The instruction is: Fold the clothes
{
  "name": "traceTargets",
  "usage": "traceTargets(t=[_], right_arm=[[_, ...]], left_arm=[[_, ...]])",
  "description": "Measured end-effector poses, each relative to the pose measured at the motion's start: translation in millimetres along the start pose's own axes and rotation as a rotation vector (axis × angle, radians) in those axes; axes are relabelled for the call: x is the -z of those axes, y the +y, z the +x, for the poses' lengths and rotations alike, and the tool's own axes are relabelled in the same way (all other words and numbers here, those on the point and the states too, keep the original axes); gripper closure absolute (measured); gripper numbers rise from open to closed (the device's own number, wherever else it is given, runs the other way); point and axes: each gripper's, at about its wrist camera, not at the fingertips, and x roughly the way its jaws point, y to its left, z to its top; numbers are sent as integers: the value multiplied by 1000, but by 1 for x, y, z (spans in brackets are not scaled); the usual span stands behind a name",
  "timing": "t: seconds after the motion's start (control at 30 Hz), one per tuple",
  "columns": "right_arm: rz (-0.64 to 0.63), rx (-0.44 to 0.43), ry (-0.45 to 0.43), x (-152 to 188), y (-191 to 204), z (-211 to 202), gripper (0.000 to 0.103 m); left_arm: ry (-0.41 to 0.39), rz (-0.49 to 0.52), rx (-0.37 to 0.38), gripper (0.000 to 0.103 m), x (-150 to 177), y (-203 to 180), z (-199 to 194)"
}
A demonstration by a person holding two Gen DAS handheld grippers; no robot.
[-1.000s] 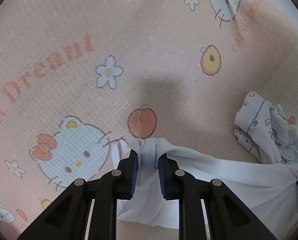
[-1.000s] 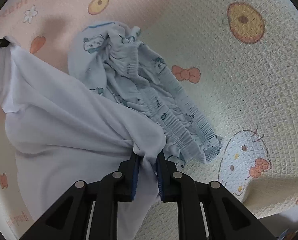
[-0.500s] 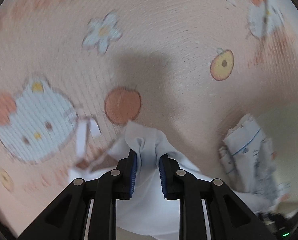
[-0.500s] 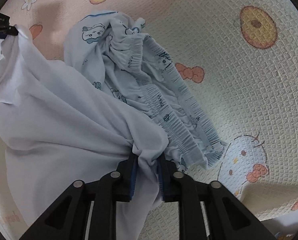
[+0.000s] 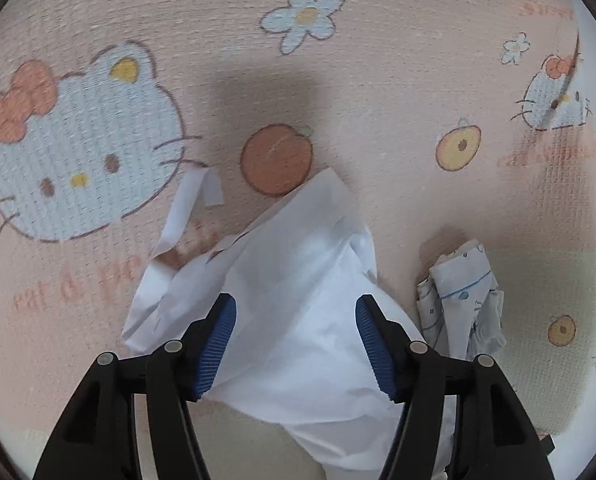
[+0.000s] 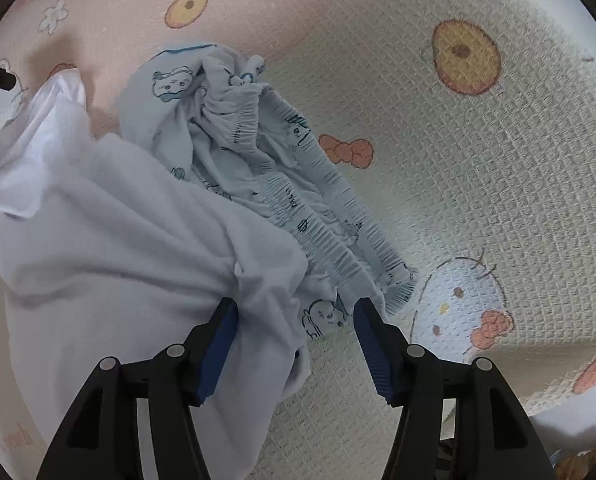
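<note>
A plain white garment (image 5: pixel 298 280) lies crumpled on the printed blanket (image 5: pixel 218 40), with a thin white strap or label (image 5: pixel 186 204) trailing to its left. My left gripper (image 5: pixel 296 312) hovers over it, jaws opening, the cloth lying loose between the blue pads without being pressed. In the right wrist view the same white garment (image 6: pixel 118 248) spreads to the left, overlapping pale blue printed shorts (image 6: pixel 266 168) with a gathered waistband. My right gripper (image 6: pixel 296 316) is likewise opening, a bunched fold of white cloth resting between its pads, not pinched.
The blanket (image 6: pixel 478 160) is pink on one side and cream on the other, with cartoon cats, flowers and fruit. The blue shorts (image 5: pixel 462 300) show bundled at the right of the left wrist view. The blanket's edge rises in a fold at the lower right (image 6: pixel 558 380).
Both grippers have let go of the white garment, their jaws spreading wide. The cloth has dropped onto the blanket. The left gripper has rolled and sunk closer to the blanket.
</note>
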Motion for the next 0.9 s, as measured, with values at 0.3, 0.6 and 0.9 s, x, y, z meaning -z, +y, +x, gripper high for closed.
traceTargets(t=[0.3, 0.6, 0.9], right_arm=[[-33, -25, -81, 14, 3, -19, 43], [-123, -63, -135, 36, 27, -40, 39], [-146, -45, -174, 45, 36, -49, 39]], left_arm=[[3, 102, -132, 43, 30, 13, -3], [31, 289, -259, 43, 60, 18, 8], [47, 84, -104, 43, 75, 61, 19]])
